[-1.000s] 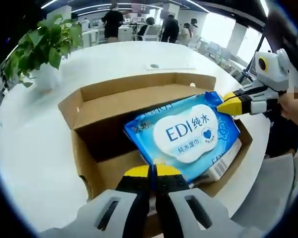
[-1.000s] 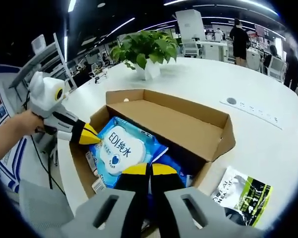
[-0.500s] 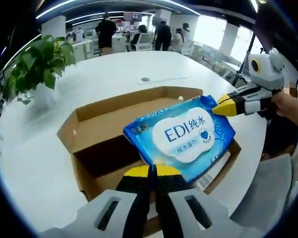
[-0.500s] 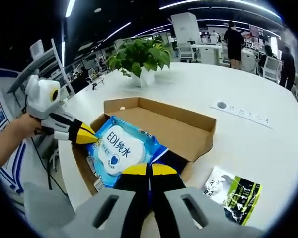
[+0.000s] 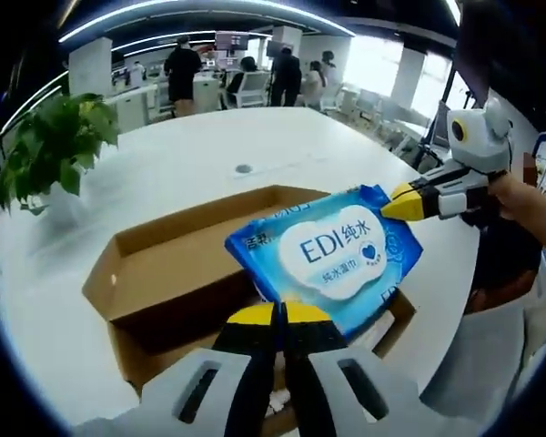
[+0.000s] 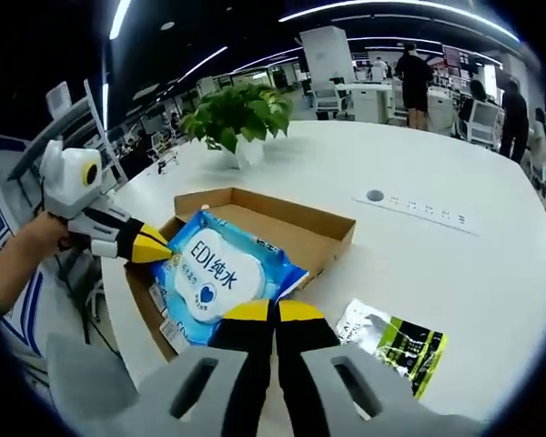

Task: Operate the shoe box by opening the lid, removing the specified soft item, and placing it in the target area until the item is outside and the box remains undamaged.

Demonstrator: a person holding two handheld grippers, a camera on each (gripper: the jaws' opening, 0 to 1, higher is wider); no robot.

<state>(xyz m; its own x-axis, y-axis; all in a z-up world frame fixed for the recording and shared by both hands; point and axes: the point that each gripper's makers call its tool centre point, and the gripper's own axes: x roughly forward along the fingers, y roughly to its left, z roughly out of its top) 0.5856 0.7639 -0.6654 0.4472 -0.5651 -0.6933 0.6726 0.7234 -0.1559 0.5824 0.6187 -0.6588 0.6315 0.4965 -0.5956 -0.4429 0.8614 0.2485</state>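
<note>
Jaws of both grippers, left gripper (image 5: pixel 280 314) and right gripper (image 6: pixel 273 312), pinch opposite edges of the wipes pack (image 5: pixel 328 250); lift evenly clear of the shoe box (image 5: pixel 164 273) before moving to the surface (image 6: pixel 455 264)

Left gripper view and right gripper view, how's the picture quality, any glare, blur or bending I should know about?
Left gripper view: strong fisheye curve bends the table edge; bright windows wash out the upper right; the wipes pack print reads sharp. Right gripper view: the same bending; ceiling strip lights glare at the top; the plant and cardboard box are crisp; far people look small and soft.
</note>
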